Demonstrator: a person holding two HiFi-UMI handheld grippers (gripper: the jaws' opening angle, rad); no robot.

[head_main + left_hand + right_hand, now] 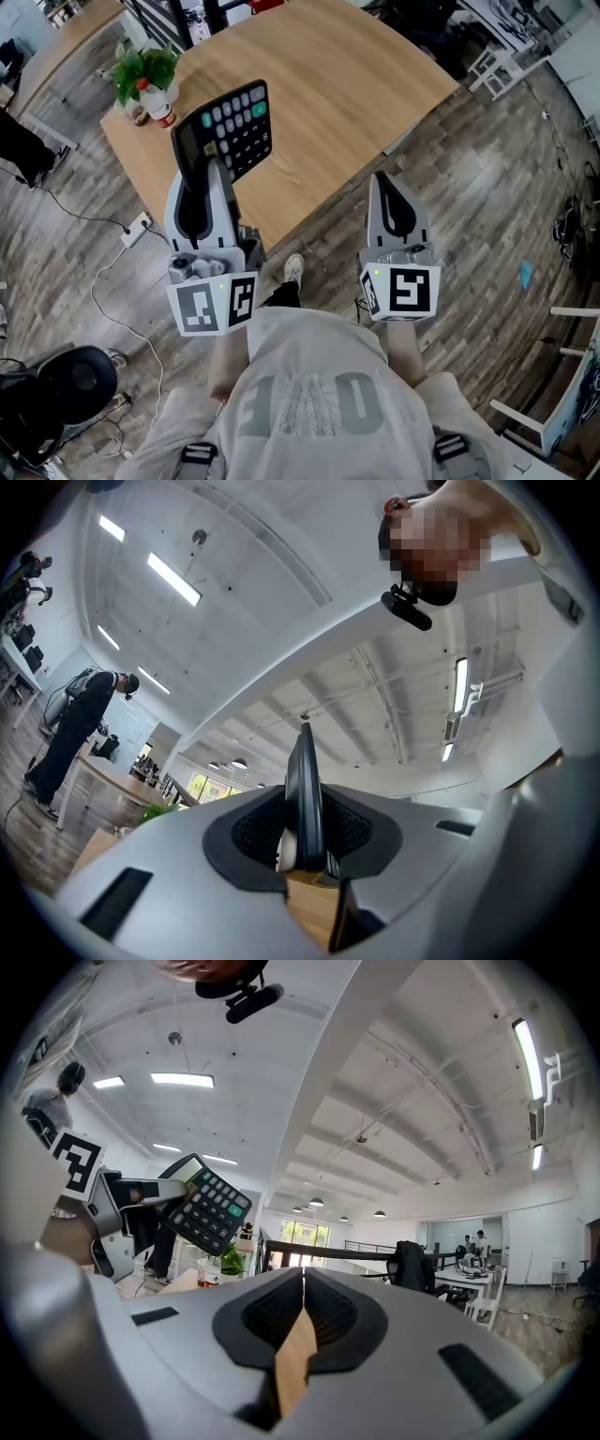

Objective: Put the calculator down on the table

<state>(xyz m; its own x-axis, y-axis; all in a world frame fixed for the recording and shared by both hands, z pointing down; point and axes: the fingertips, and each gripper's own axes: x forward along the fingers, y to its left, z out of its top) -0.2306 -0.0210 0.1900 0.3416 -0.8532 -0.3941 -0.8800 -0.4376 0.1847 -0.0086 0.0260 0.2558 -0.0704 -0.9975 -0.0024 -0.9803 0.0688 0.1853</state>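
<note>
Left claw (208, 169) round calculator (228, 127) (tilted), potted plant (145, 67) beyond.

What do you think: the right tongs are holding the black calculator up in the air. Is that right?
No, it is the left tongs that are holding the black calculator up in the air. The right tongs are shut with nothing in them. The head view shows this.

Grey plank floor (469, 187), light wood table (356, 84), white chair (494, 64) nr it; white ceiling (375, 1101) w/ strip lights (183, 1079), windows (298, 1233) far end.
</note>
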